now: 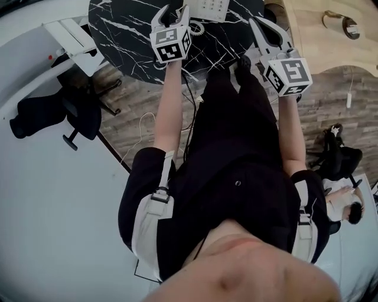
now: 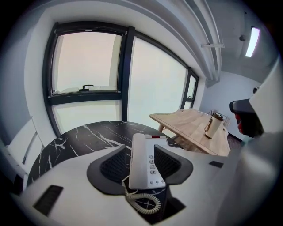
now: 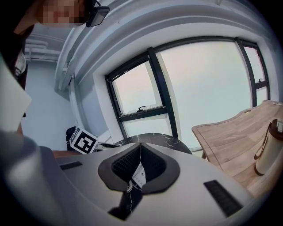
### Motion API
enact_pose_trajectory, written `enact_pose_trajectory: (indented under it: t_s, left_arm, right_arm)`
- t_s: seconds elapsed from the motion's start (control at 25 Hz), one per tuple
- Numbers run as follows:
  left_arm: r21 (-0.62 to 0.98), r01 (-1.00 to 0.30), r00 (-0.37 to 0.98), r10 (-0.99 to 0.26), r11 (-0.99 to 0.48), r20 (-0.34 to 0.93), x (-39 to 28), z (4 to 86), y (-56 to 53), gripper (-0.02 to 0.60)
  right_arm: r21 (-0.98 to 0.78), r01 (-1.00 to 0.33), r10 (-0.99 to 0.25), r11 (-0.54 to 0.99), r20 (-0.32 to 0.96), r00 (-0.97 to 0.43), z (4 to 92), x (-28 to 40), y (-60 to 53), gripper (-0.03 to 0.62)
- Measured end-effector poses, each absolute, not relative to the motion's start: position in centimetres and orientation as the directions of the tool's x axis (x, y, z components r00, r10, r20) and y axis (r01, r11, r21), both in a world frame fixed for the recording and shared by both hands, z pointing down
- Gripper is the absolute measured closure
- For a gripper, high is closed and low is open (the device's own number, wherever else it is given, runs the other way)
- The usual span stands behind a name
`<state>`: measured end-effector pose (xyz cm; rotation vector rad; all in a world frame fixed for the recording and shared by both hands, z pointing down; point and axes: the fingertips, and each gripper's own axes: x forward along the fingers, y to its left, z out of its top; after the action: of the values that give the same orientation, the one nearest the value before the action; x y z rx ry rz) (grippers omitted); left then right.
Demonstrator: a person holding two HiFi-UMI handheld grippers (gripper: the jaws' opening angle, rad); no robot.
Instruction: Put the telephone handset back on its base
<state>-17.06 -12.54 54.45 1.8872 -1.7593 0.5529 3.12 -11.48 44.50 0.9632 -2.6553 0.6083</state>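
The white telephone (image 2: 148, 163) stands on the round black marble table (image 2: 84, 139), at the top middle of the head view (image 1: 211, 8). Its handset (image 2: 138, 161) lies along the left side of the base, and the coiled cord (image 2: 143, 201) hangs in front. My left gripper (image 2: 140, 150) is open, its pads wide apart, and the phone shows in the gap without the pads pressing on it. In the head view the left gripper (image 1: 172, 9) sits at the phone's left. My right gripper (image 3: 140, 145) is shut with nothing in it, right of the phone (image 1: 260, 29).
A light wooden table (image 2: 190, 126) with a beige tumbler (image 2: 214, 126) stands to the right. A black office chair (image 1: 65, 112) and a white desk (image 1: 65, 41) are on the left. Another person (image 1: 345, 203) is on the floor at the right.
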Motion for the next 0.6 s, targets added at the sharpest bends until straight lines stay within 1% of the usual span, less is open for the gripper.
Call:
enact_pose_trajectory:
  t_s: [0.2,0.28,0.6]
  left_arm:
    - [0.066,-0.998,0.027,-0.826,0.012,0.563,-15.6,50.9,-9.1,0.395]
    - [0.071,-0.997,0.010,-0.846,0.033,0.534,-14.7,49.1,-7.6,0.420]
    - [0.070,-0.995,-0.031,-0.913,0.065,0.406,-11.0,41.6,-3.0,0.480]
  right_arm:
    - [-0.299,-0.602,-0.507,0.740,0.341,-0.792,43.4,4.3,-9.9,0.563]
    - [-0.294,-0.580,-0.490,0.759,0.328,-0.808,42.9,4.7,-9.3,0.563]
    - [-0.283,-0.488,-0.426,0.825,0.256,-0.868,40.0,5.8,-7.3,0.563]
